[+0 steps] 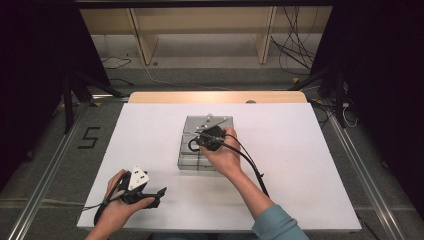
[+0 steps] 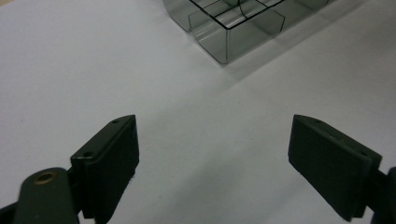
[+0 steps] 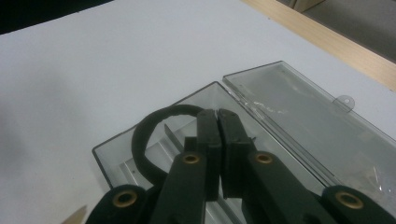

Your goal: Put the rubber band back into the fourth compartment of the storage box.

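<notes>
The white worktop [image 1: 300, 165] carries little besides a clear plastic compartment box [image 1: 187, 150], which lies directly beneath the right tool [image 1: 212, 136] and well ahead of the left tool [image 1: 161, 192]. In the right gripper view its hinged lid [image 3: 308, 112] lies folded flat open beyond the jaws, a small tab on the far edge. The box looks light, stiff and slick; I judge it would slide or tip if pushed at the rim, and thin walls like these could crack under a hard squeeze.

The right tool's jaws are pressed together on a black loop [image 3: 142, 140], seemingly a rubbery band or ring, which curves out to the left of the jaw tips over a compartment. It looks soft and limp, so a pinch on its cord is the sensible hold, and it should flop once released.

The left tool rests low on the worktop near the person's edge, jaws spread wide with nothing between them; bare surface lies ahead of it, and the box's near corner [image 2: 219, 37] stands farther off.

Cables trail back from both tools. The dividers could catch the loop.
</notes>
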A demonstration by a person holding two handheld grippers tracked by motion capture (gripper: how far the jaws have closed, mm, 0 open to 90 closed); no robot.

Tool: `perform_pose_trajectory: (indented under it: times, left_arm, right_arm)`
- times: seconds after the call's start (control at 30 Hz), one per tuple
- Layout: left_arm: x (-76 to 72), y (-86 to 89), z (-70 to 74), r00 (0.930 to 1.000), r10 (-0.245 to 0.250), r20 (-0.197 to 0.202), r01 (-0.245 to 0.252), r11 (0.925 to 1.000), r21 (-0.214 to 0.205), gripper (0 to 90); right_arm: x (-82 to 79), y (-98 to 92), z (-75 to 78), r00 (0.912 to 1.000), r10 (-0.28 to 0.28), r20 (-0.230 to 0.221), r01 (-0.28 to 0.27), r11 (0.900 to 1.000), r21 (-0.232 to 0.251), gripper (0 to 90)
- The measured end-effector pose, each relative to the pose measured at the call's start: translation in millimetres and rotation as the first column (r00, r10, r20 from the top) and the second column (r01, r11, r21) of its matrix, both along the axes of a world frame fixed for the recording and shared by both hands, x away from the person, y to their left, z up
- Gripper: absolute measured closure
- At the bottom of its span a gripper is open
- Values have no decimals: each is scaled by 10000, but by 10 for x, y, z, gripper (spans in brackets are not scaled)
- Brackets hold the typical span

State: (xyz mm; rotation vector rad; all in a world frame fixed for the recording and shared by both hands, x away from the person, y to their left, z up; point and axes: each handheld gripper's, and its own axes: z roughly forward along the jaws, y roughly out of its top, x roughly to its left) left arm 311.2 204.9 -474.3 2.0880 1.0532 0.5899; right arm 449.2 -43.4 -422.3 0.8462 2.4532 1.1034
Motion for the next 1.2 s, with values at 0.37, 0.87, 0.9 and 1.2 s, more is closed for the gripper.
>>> perform_pose_trajectory:
  times: [0.37,0.87,0.9,1.2]
  left_arm:
    - [0,0,0,10000,-11,-8,11,10000,3,160]
    - [2,1,-1,10000,-79,-30,79,10000,34,159]
    - [1,4,-1,10000,-75,-31,75,10000,34,160]
    - [2,-3,0,9999,-96,-46,96,9999,37,160]
  right_arm:
    - [25,72,-5,10000,29,-66,-30,9999,-118,892]
    - [86,175,-82,9993,85,-375,-104,9987,-497,890]
    - [90,181,-98,9992,102,-398,-122,9986,-517,890]
    - [103,234,-166,9981,79,-617,-122,9975,-701,888]
